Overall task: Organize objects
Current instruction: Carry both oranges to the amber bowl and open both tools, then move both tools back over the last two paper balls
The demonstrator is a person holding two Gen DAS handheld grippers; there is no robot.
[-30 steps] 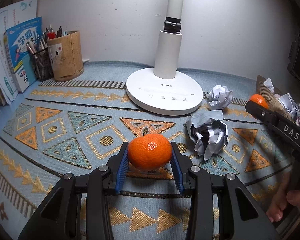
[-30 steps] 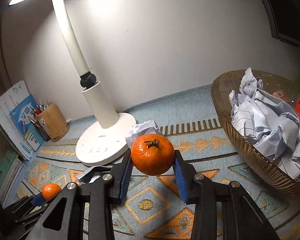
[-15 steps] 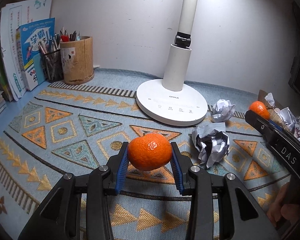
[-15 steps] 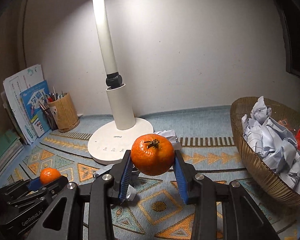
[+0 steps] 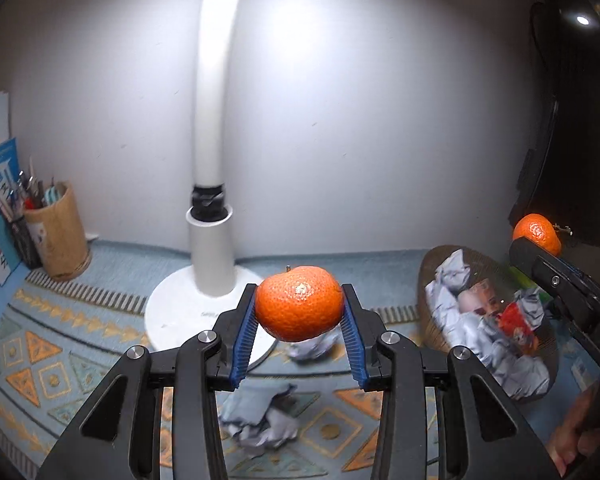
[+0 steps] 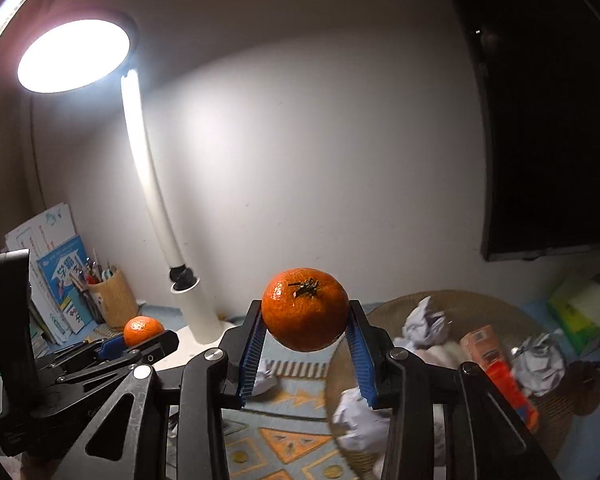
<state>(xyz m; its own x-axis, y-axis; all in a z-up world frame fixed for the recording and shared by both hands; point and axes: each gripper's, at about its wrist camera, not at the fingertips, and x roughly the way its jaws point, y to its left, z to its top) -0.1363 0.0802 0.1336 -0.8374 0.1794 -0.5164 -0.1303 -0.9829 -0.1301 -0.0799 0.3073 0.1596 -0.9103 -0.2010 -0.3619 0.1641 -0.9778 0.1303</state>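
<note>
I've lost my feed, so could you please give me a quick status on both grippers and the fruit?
Left gripper shut on one tangerine, right gripper shut on the other tangerine. Both held above the mat. Basket of crumpled paper to the right; nothing blocking.

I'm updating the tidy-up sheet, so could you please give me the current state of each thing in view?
Left gripper: shut on left tangerine, held in the air.
Right gripper: shut on right tangerine, stem end facing the camera.
Desk lamp: switched on.
Basket: holding crumpled paper and packets.
Paper balls: loose on the mat.
Pen holder: upright, full.
</note>
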